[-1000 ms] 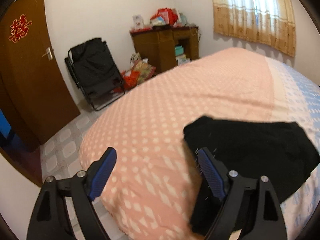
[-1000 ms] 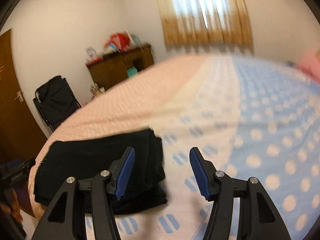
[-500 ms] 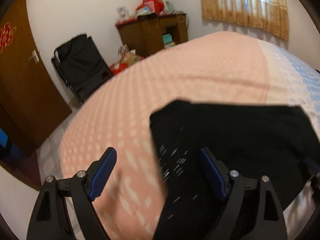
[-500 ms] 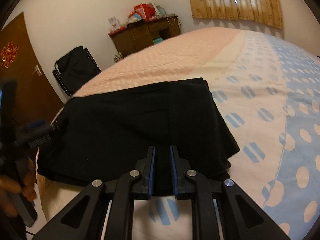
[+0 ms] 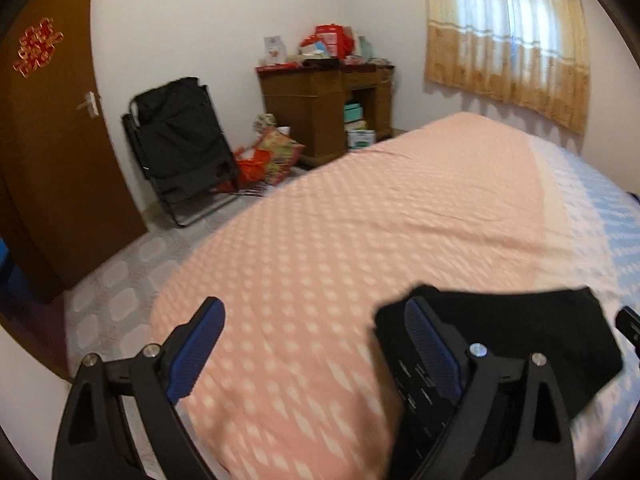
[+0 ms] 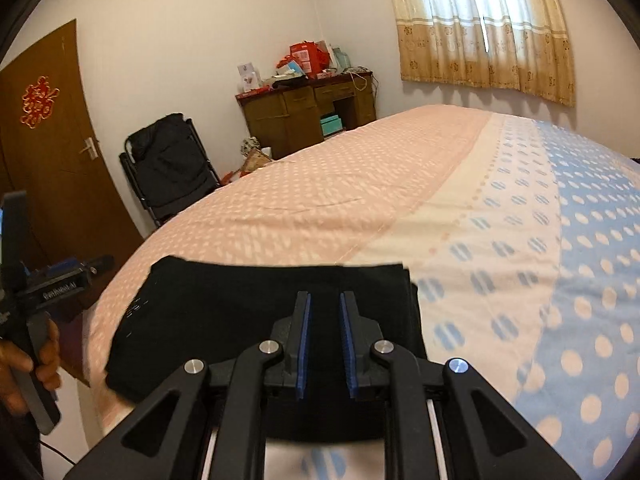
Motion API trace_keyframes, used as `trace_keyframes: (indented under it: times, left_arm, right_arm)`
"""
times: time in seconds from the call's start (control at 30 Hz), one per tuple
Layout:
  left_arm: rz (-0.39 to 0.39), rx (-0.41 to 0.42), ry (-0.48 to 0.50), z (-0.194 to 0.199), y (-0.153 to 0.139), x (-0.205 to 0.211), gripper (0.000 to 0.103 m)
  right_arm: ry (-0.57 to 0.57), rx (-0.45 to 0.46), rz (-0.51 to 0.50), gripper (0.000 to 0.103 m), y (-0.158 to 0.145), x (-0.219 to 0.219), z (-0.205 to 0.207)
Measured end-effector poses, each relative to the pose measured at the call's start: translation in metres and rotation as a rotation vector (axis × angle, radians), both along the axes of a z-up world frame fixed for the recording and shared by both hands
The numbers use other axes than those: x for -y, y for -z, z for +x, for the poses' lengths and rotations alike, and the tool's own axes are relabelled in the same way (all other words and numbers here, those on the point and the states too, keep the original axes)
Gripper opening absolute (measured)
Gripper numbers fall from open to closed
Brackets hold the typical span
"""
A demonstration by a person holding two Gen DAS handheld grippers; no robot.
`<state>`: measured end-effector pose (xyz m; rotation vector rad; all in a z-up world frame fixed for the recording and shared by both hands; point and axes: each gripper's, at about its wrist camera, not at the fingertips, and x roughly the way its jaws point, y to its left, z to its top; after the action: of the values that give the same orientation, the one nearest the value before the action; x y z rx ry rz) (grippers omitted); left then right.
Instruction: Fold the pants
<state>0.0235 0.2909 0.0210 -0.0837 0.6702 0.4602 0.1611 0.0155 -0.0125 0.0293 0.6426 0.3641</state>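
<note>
1. Since the earlier frame, the left tongs [image 5: 312, 344] have pulled back from the pants [image 6: 256, 320]; the right tongs [image 6: 324, 340] have parted slightly.
2. Left tongs wide open, empty; right tongs narrowly apart, holding nothing.
3. Pants lie folded near the bed [image 6: 400, 168] corner: judged soft, light; pinch a folded edge.
4. Bed edge close on the left; open room beyond.

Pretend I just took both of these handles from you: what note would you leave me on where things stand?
Left tongs: wide open, empty, over the pink bedspread, just left of the black pants.
Right tongs: nearly together with a narrow gap, nothing visibly pinched, above the pants' near edge.
Pants: flat on the bed by its near edge, already a compact layered rectangle.
Done: the main folds, it seems.
Left: perhaps one more fold or squaring the edges; neither side grips cloth now.
</note>
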Motion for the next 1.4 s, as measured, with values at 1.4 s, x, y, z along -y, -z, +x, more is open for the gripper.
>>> trace_keyframes:
  times: [1.4]
  left_arm:
    - [0.028, -0.082, 0.07, -0.021, 0.025, 0.045, 0.096]
  right_arm:
    - [-0.12, -0.093, 0.218, 0.036, 0.014, -0.025, -0.083]
